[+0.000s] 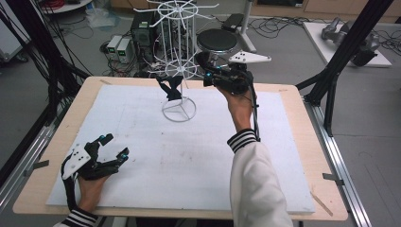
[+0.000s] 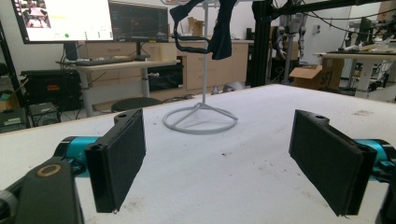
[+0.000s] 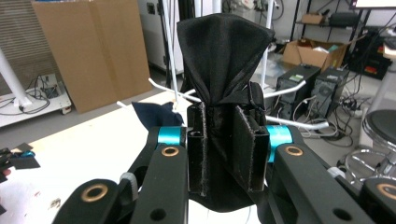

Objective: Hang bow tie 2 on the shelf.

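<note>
Jaws of raised right gripper (image 3: pixel 223 140) pinch black cloth (image 3: pixel 224 60); left gripper (image 1: pixel 111 149) rests agape.

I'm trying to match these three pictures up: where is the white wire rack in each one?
High view: the white wire rack stands top centre, on the far side of the white sheet.
Left gripper view: top centre, its ring base on the sheet.
Right gripper view: its white arms show behind the black cloth.
Shared landmark: the white sheet.

High view overhead, fwd-down; both gripper views low, close; shared: white wire rack (image 1: pixel 178 66) (image 2: pixel 203 93) (image 3: pixel 173 56).
</note>
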Demonstrator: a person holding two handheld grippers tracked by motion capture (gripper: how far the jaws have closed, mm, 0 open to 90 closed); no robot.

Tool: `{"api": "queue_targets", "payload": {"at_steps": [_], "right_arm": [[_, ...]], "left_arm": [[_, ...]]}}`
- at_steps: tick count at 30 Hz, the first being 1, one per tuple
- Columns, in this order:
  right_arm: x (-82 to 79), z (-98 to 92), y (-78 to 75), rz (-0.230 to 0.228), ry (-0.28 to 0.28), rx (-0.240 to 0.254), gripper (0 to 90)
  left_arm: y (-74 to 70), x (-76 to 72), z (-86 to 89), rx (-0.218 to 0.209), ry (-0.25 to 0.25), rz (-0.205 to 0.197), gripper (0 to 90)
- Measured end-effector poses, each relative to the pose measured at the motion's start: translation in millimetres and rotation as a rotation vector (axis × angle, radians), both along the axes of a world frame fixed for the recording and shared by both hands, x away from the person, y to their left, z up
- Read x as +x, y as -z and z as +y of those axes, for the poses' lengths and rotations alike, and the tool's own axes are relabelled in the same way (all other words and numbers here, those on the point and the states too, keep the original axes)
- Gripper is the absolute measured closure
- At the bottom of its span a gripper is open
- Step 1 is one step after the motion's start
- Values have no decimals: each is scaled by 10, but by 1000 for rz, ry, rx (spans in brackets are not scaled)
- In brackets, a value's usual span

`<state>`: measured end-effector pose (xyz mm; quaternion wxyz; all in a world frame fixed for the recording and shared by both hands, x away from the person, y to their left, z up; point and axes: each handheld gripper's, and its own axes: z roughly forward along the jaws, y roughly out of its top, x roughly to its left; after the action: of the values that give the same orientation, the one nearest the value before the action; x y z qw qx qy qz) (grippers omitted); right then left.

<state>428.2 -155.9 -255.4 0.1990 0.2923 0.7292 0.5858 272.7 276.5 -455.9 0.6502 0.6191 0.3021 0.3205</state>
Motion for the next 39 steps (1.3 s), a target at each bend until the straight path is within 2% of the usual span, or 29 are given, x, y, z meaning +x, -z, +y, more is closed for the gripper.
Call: {"api": "queue_targets", "payload": {"at_steps": [13,21,35,39], "right_arm": [[44,122,56,15,-12,3,762],[81,196,103,34,-12,29,762],[131,266,166,61,-20,7,760],[137,289,180,65,-19,-23,759]], "left_arm": [[0,-1,1,4,0,0,190],[0,-1,-1,0,-1,0,190],[0,0,1,1,-1,-1,190],[-1,-1,3,5,-1,-1,190]]}}
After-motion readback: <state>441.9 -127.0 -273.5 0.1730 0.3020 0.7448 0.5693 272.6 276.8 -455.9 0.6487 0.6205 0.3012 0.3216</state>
